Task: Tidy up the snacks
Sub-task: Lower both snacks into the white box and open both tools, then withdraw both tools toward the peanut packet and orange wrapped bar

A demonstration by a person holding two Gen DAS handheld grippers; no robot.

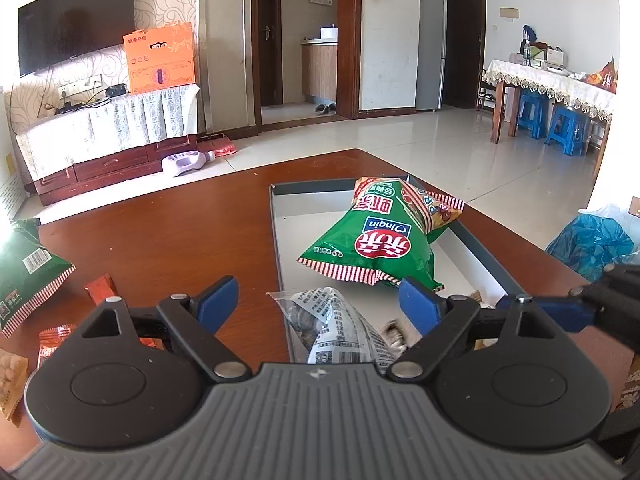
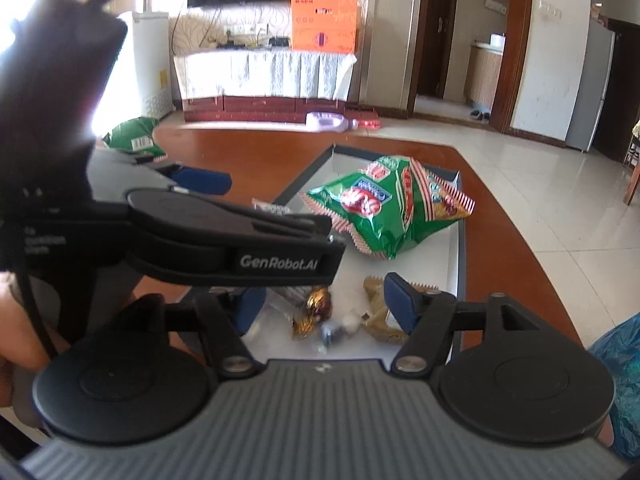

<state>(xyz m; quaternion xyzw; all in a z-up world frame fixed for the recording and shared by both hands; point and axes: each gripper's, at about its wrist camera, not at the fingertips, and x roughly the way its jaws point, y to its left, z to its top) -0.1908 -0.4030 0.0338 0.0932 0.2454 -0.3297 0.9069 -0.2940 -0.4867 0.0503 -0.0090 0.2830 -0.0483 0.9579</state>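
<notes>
Left hand-held gripper [image 1: 318,304] gapes wide, empty, over the clear printed seed packet [image 1: 336,326] lying lengthwise at the grey shallow tray's [image 1: 276,240] near edge. Right hand-held gripper [image 2: 324,304] likewise open, empty.

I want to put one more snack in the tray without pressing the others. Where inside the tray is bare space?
Bare floor of the tray lies in the far left corner, between its left wall and the green chip bag. The near end is crowded: clear printed packet, gold candies. The left gripper hangs open there.
</notes>
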